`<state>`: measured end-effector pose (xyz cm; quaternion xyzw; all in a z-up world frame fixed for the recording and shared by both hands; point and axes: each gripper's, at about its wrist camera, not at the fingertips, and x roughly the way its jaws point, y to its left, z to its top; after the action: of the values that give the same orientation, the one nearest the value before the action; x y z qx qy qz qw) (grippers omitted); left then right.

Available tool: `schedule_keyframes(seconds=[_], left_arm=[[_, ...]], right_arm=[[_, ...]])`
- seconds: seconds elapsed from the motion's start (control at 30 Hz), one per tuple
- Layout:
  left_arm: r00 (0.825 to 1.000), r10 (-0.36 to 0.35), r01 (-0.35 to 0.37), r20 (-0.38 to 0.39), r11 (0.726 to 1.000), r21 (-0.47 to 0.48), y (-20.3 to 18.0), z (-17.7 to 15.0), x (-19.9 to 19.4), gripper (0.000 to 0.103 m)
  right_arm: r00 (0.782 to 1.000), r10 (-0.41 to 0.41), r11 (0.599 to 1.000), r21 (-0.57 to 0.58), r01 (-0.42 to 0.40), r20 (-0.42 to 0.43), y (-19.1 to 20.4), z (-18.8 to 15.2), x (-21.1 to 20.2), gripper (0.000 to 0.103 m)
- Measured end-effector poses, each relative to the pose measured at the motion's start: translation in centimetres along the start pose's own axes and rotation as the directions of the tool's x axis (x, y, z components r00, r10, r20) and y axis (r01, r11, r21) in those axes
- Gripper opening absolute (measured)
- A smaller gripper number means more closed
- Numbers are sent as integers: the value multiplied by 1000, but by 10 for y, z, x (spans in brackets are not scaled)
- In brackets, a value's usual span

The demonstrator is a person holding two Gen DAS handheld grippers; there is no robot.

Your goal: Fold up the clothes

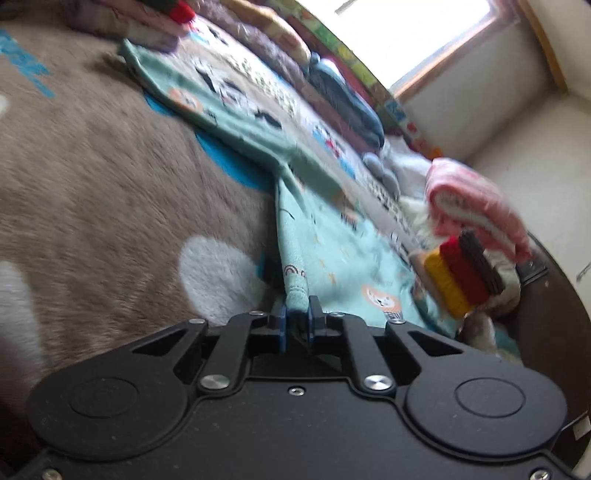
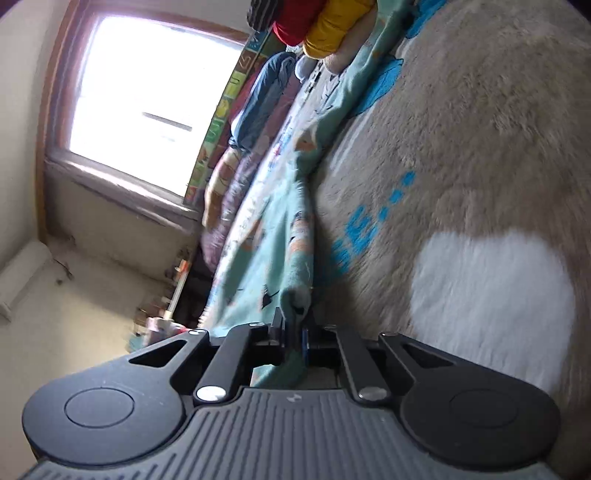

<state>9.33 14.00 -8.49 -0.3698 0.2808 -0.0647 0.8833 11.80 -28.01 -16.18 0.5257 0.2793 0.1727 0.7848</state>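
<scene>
Firmly clamped: left tool (image 1: pixel 297 315) on a bunched edge of the teal printed garment (image 1: pixel 332 254), right tool (image 2: pixel 294 325) on another edge. Ahead, spread over the brown fuzzy blanket (image 1: pixel 110 177); beyond, folded clothes (image 1: pixel 476 203).

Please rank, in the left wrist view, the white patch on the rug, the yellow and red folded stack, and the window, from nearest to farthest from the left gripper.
Measured from the left gripper:
1. White patch on the rug, just left of the fingers.
2. Yellow and red folded stack, off to the right.
3. Window, far at the top right.
</scene>
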Motion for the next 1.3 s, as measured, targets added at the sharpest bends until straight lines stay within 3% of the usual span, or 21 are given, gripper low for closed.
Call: schedule_keyframes(seconds=[0.27,0.37,0.43,0.47,0.53,0.57,0.63,0.73,0.87,0.97,1.07,1.13,1.2,1.3], left_arm=[[997,60,-60,-51,998,1,9,-15,-26,7],[993,86,-86,-81,996,5,11,-15,-22,8],[989,110,-112,-101,994,-14,17,-15,-22,23],[991,115,-116,-74,993,-13,16,-14,-27,27],[994,108,-109,-21,994,-23,14,-12,-34,52],[995,97,-97,4,995,-33,13,-10,-37,55],[995,93,-93,20,995,-21,13,-9,-35,55],[995,101,-100,26,995,-27,16,-10,-32,55],[995,79,-78,54,997,-8,7,-6,-29,55],[997,57,-61,52,993,97,-13,-10,-23,55],[998,57,-56,3,961,271,-44,-25,-8,55],[998,62,-47,-26,920,388,-64,-39,0,56],[997,64,-33,-49,879,475,-82,-52,8,56],[995,67,-15,-74,835,550,-102,-65,20,55]], right_arm=[[999,3,992,128,2,-44,-11,-29,-36,9],[997,-65,988,139,71,-47,-16,-33,-46,9],[993,-109,986,122,112,-37,-16,-33,-49,9],[994,-112,988,105,113,-18,-13,-32,-52,9],[994,-111,994,23,111,15,2,-30,-55,15],[993,-110,994,-17,111,31,9,-29,-57,19],[993,-104,989,-96,110,57,20,-25,-59,34],[992,-94,985,-137,104,81,19,-12,-56,34],[984,-94,993,-53,103,150,-4,20,-51,36],[972,-95,995,60,84,213,-24,48,-50,37],[961,-97,993,86,77,261,-32,80,-45,41],[949,-113,992,80,93,294,-33,104,-38,45],[938,-124,989,113,92,324,-40,128,-32,48],[938,-118,980,189,58,326,-57,164,-14,47]])
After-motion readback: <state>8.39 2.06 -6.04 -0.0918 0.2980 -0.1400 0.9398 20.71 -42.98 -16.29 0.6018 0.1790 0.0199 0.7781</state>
